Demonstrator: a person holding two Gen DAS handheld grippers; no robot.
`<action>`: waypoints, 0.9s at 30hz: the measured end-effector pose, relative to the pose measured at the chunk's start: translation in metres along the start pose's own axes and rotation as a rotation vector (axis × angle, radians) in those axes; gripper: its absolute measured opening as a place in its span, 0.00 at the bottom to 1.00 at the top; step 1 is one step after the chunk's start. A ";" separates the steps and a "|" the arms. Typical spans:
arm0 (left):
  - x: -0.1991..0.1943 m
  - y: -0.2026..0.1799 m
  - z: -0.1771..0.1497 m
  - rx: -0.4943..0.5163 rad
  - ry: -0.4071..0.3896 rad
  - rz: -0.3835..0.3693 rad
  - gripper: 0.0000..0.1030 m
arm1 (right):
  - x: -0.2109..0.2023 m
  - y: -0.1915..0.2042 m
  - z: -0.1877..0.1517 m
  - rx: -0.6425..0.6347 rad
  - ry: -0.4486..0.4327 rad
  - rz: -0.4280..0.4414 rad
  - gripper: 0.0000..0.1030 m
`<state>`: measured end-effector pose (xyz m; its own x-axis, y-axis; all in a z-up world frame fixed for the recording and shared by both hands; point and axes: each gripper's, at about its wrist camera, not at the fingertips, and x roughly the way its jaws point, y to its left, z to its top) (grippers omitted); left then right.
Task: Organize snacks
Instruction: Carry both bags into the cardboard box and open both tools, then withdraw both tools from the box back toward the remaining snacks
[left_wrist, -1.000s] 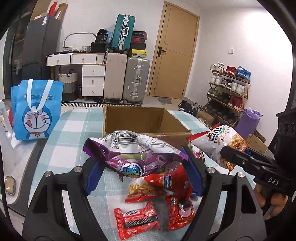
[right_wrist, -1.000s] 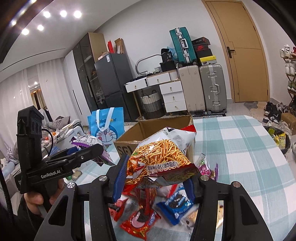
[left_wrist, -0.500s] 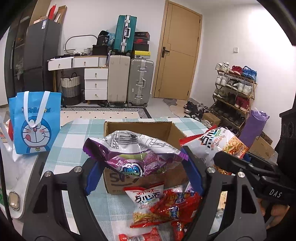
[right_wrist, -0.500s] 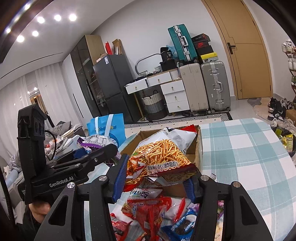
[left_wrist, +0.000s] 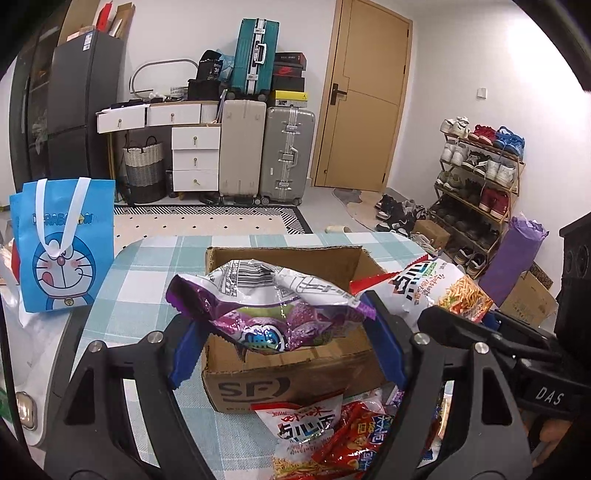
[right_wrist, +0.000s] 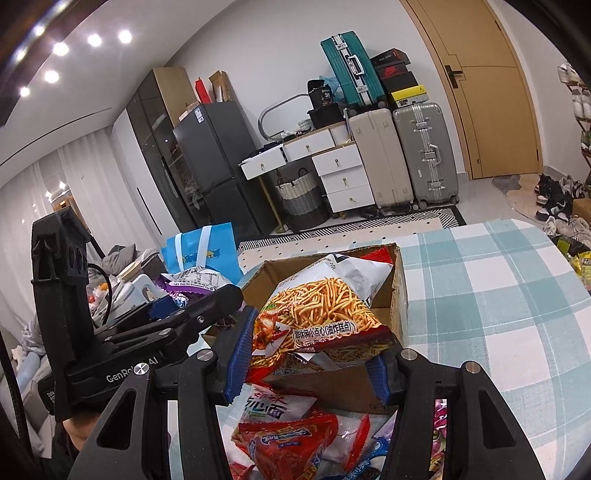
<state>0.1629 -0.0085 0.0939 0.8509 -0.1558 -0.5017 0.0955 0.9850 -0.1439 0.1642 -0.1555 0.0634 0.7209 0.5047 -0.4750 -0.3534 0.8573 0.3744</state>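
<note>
The left gripper (left_wrist: 284, 332) clamps a purple snack bag (left_wrist: 269, 310) above the cardboard box (left_wrist: 295, 376). The right gripper (right_wrist: 310, 354) clamps a fries snack bag (right_wrist: 325, 314) above the same box, just beside the purple one.

Box floor (left_wrist: 280, 258) hidden behind held packets; loose snacks (right_wrist: 295, 443) cropped below.

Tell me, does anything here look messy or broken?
Yes. The cardboard box has a ragged, torn top edge and crumpled front. Snack packets lie jumbled in a heap on the checked tablecloth in front of it. Nothing looks spilled.
</note>
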 end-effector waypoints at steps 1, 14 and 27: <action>0.005 0.001 0.001 0.001 0.003 0.002 0.74 | 0.002 -0.001 0.001 0.002 0.007 -0.002 0.53; 0.048 -0.001 -0.010 0.040 0.092 0.044 0.79 | 0.016 -0.007 0.002 0.003 0.033 -0.025 0.67; 0.002 0.017 -0.029 0.017 0.052 0.050 0.99 | -0.032 -0.012 -0.017 -0.022 -0.003 -0.086 0.99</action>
<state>0.1509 0.0057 0.0663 0.8272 -0.1094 -0.5512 0.0628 0.9927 -0.1028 0.1354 -0.1800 0.0600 0.7507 0.4287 -0.5027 -0.3032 0.8996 0.3144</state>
